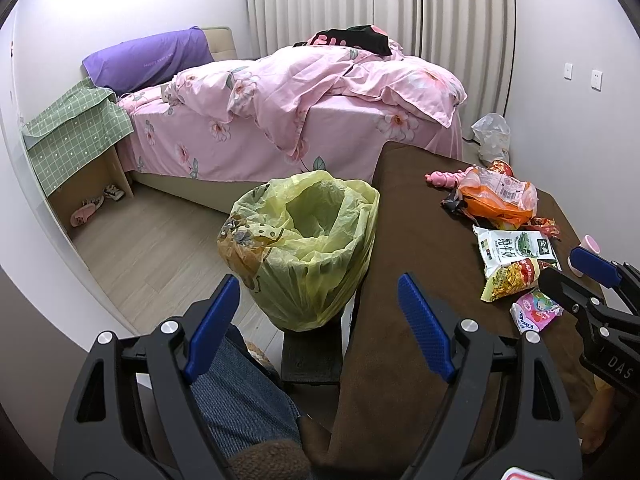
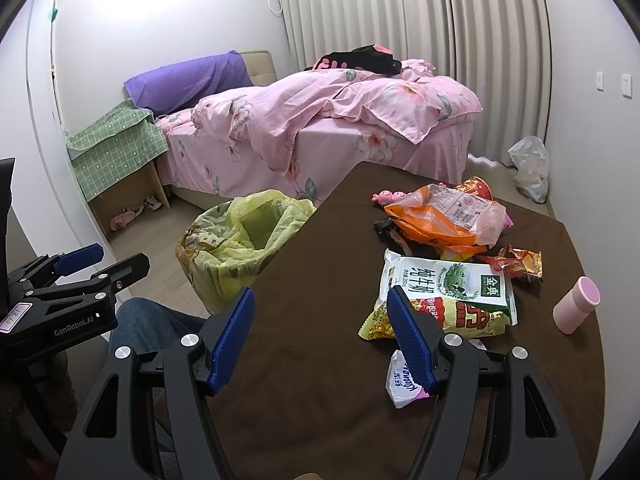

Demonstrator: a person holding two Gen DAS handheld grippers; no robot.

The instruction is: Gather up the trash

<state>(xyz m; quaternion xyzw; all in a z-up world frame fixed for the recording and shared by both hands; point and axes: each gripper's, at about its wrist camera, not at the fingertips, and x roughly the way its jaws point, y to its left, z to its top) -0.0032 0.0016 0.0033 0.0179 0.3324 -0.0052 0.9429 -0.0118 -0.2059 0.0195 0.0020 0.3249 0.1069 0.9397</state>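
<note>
Both grippers are spread and empty: left gripper (image 1: 316, 332) hangs over the table's (image 2: 304, 360) edge, the yellow-lined bin (image 1: 308, 248) just ahead. Right gripper (image 2: 322, 340) hovers above the tissue pack (image 2: 402, 380); beyond lie the milk pouch (image 2: 448, 280) and orange bag (image 2: 436, 216).

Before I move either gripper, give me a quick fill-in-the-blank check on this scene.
1. The bin is lined with a ____ plastic bag.
2. The table wears a ____ cloth.
3. The right gripper and left gripper are both ____.
4. The milk pouch lies partly over a ____ snack bag.

Missing: yellow; brown; open; yellow
</note>
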